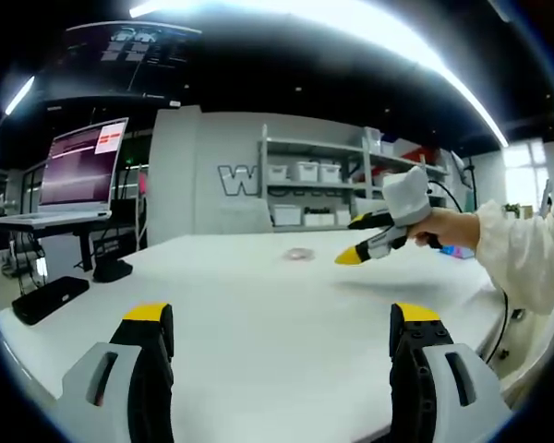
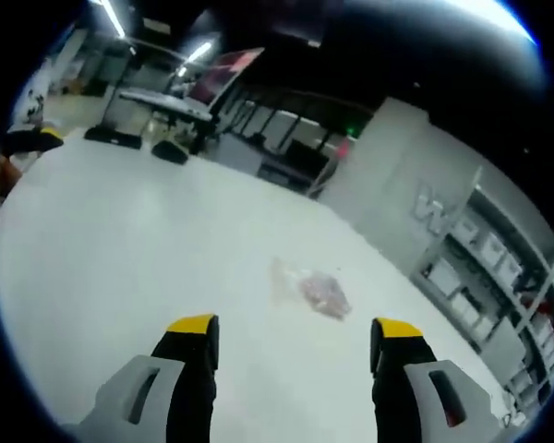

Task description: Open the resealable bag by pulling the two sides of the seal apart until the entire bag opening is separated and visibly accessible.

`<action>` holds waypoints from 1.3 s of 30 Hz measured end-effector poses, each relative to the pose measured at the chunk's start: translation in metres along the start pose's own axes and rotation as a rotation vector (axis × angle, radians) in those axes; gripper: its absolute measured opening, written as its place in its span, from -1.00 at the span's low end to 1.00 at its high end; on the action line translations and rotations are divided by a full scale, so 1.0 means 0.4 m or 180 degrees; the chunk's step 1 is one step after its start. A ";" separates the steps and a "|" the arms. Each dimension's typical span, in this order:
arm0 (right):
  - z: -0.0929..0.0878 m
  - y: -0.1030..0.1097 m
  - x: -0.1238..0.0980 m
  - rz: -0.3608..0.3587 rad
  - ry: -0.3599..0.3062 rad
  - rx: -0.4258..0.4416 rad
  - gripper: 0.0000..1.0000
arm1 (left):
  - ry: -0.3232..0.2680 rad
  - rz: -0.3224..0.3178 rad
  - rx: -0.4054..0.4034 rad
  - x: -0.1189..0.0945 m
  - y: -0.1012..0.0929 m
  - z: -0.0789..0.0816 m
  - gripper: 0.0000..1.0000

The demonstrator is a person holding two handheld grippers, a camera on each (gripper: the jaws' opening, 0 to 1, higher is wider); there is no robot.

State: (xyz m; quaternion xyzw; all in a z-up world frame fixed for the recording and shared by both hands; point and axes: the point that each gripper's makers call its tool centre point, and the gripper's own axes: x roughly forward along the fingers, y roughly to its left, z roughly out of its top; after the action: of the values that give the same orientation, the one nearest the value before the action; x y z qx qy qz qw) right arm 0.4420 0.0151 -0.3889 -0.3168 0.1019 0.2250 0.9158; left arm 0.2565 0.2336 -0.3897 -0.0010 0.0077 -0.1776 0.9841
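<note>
Clear resealable plastic bag (image 2: 309, 288) is lying untouched on white surface (image 2: 120, 240); both grippers, left gripper (image 1: 282, 334) and right gripper (image 2: 295, 343), are approaching with jaws wide and empty, needing seal-side grips next.

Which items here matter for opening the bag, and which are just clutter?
For the job:
bag, flat on the table
left gripper, open
right gripper, open

Just lying about:
laptop
black case
shelves with bins
</note>
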 end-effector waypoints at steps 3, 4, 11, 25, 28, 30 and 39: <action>-0.004 0.005 0.009 -0.0004 0.0037 -0.0078 0.32 | -0.0002 0.0001 -0.0001 -0.001 0.001 0.000 0.92; -0.004 0.007 0.011 -0.0004 0.0045 -0.0096 0.31 | -0.0001 0.0002 -0.0003 -0.001 0.001 0.000 0.92; -0.012 0.015 0.023 0.0003 0.0091 -0.0197 0.29 | -0.0014 -0.0002 -0.0013 -0.001 0.005 0.003 0.92; -0.006 0.020 0.049 -0.0080 0.0149 -0.0398 0.25 | -0.0014 -0.0020 -0.0015 -0.002 0.006 0.004 0.92; -0.002 0.023 0.053 -0.0072 0.0146 -0.0410 0.22 | -0.0010 -0.0011 -0.0011 -0.003 0.009 0.003 0.92; 0.007 0.015 0.052 -0.0138 0.0116 -0.0480 0.14 | -0.0007 -0.0004 -0.0007 -0.003 0.011 0.004 0.92; 0.019 0.011 0.072 -0.0131 0.0086 -0.0476 0.16 | -0.0013 0.0022 -0.0010 -0.001 0.007 0.006 0.92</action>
State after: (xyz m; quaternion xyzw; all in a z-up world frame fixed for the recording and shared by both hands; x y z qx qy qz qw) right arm 0.4656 0.0330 -0.3946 -0.3894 0.0906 0.2088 0.8925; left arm 0.2571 0.2365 -0.3874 -0.0029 0.0060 -0.1742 0.9847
